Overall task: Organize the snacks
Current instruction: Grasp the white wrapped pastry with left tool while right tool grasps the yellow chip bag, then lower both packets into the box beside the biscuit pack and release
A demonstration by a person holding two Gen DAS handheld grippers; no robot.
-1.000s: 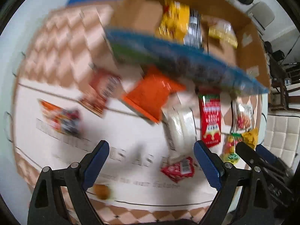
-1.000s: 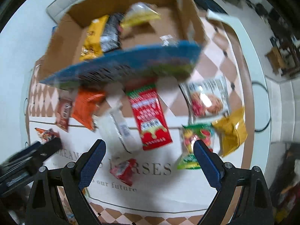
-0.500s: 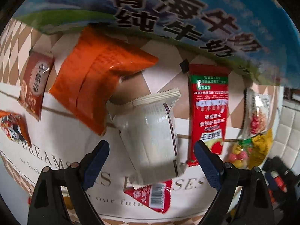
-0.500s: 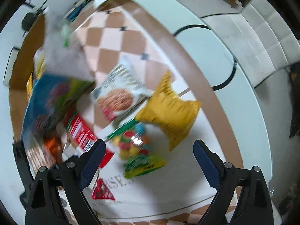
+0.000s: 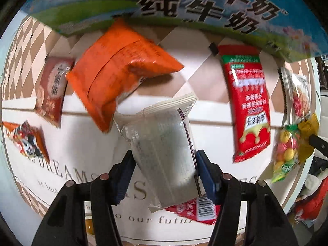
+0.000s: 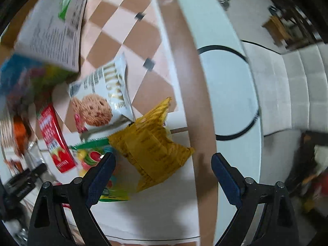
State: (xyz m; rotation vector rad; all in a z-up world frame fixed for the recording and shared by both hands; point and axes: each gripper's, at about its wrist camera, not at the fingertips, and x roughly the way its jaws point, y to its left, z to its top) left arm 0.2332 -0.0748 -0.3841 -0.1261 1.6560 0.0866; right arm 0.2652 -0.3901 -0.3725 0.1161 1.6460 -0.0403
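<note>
In the left wrist view my left gripper point(image 5: 165, 170) is shut on a white snack packet point(image 5: 164, 149), its blue pads pressing both sides. An orange packet point(image 5: 119, 69) lies just beyond it, a long red packet point(image 5: 249, 110) to the right. In the right wrist view my right gripper point(image 6: 163, 176) is open and empty, low over a yellow packet point(image 6: 153, 151) that lies between its fingers. A cookie packet point(image 6: 102, 102) and a fruit-candy packet point(image 6: 92, 157) lie to its left.
A blue-and-green milk carton box point(image 5: 184, 6) stands at the back, also in the right wrist view point(image 6: 53, 20). Small red packets point(image 5: 51, 90) and a panda packet point(image 5: 26, 139) lie left. The chequered tablecloth edge point(image 6: 205, 102) runs right, with the white table rim beyond.
My left gripper has come down and closed on the white packet. My right gripper has swung right and lowered over the yellow packet, staying open.
</note>
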